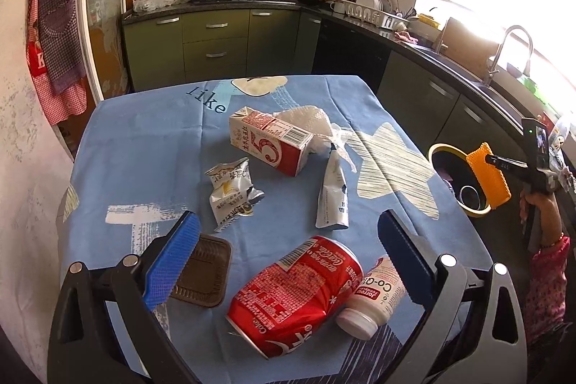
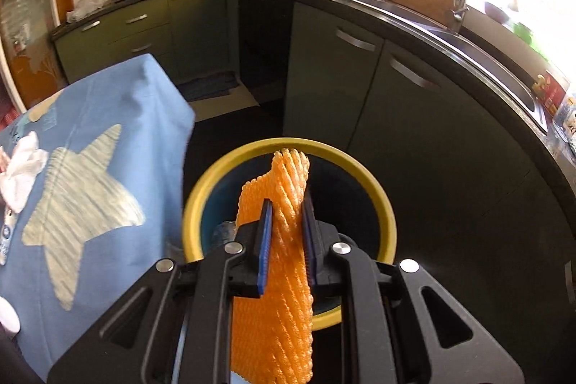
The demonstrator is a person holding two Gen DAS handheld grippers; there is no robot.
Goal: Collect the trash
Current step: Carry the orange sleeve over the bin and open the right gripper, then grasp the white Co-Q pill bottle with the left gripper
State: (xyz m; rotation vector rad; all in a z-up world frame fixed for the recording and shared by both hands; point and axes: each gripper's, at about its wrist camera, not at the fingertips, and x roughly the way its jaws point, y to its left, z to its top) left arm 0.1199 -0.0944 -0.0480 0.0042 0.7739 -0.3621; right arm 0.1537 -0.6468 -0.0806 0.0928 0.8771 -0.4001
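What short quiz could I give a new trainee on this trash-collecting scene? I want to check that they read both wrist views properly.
1. True or false: the right gripper is shut on the orange foam net above the yellow-rimmed bin.
2. Multiple choice: which item lies between the open fingers of the left gripper? A) milk carton B) crushed red can C) snack wrapper
3. Fill in: the white bottle lies on its side, touching the ____.

Key:
1. True.
2. B, the crushed red can; the milk carton and snack wrapper lie farther back on the blue tablecloth.
3. Crushed red can.
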